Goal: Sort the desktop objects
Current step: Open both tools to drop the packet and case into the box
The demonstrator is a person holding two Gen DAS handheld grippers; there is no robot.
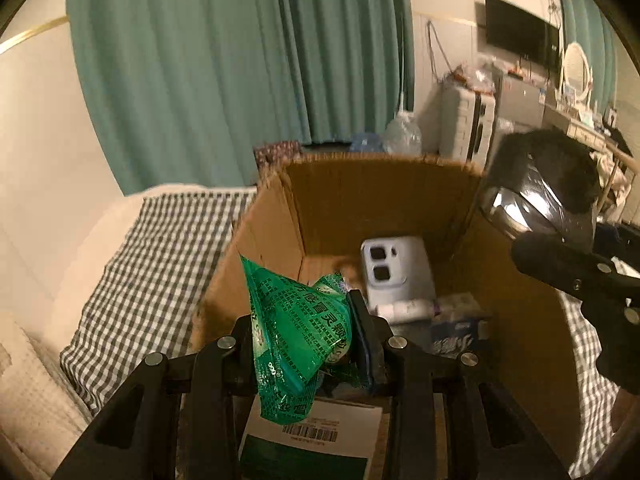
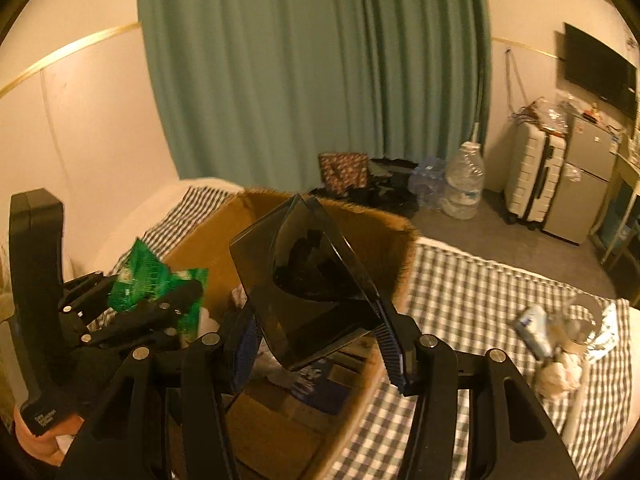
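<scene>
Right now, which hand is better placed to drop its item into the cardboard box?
Left, probably. The left gripper holds the green sachet over the cardboard box; the right gripper has its dark plastic case nearer the rim.

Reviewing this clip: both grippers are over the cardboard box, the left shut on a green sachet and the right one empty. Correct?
Not quite: the right gripper is not empty. The right wrist view shows it shut on a dark transparent package. The left gripper does hold the green sachet over the cardboard box.

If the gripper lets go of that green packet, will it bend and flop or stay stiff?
Probably floppy: the green packet is already creased and folded where the left gripper pinches it. It looks like thin, shiny foil, so likely light and a bit slippery. Released, it would probably drop into the cardboard box below without rolling.
</scene>
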